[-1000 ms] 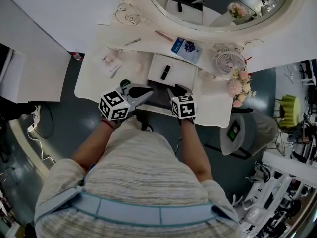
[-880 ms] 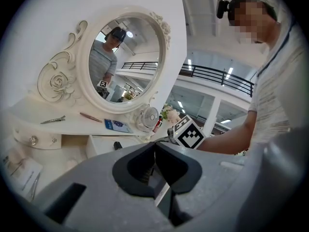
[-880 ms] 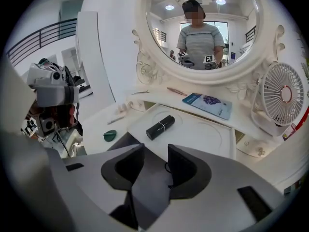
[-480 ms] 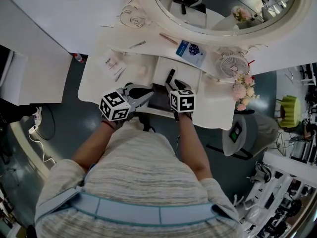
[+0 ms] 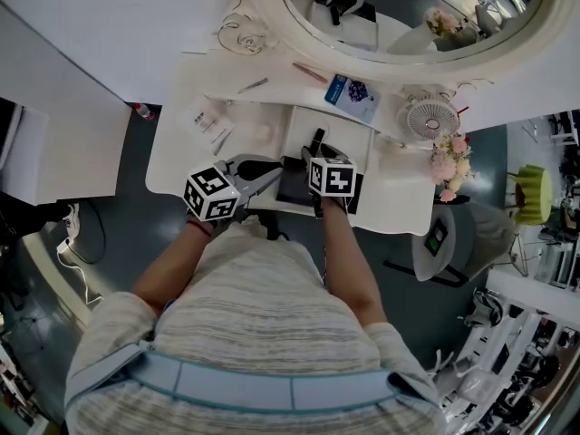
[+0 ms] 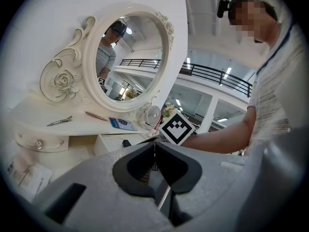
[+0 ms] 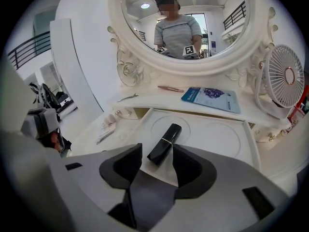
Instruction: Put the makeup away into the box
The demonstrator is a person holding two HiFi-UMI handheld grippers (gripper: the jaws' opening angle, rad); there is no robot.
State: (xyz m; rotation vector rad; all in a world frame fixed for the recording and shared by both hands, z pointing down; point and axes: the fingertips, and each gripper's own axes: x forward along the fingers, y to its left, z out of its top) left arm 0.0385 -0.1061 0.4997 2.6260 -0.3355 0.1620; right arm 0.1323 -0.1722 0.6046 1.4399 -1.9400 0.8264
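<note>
Slid right gripper [image 5: 319, 159] forward over the white tray [image 5: 349, 136] since a second ago, up to the black lipstick [image 5: 316, 140].
From the head: finds lipstick just ahead of the right jaw tips, far nearer that hand than left gripper [image 5: 270, 172], parked back beside a dark box [image 5: 292, 184] at the near edge of the dressing table [image 5: 181, 143]. From left gripper: shows jaws pressed together, nothing visible between. From right gripper: shows jaws wide, just been opening, pads not pressing; puts near end of lipstick between the tips, long axis running ahead and slanting right, flat on the tray. Probably calls for a small twist to square up before closing. Beyond: oval mirror [image 5: 408, 7], fan [image 5: 424, 114], blue packet [image 5: 350, 91] on a glossy white top, a bright railed hall behind.
</note>
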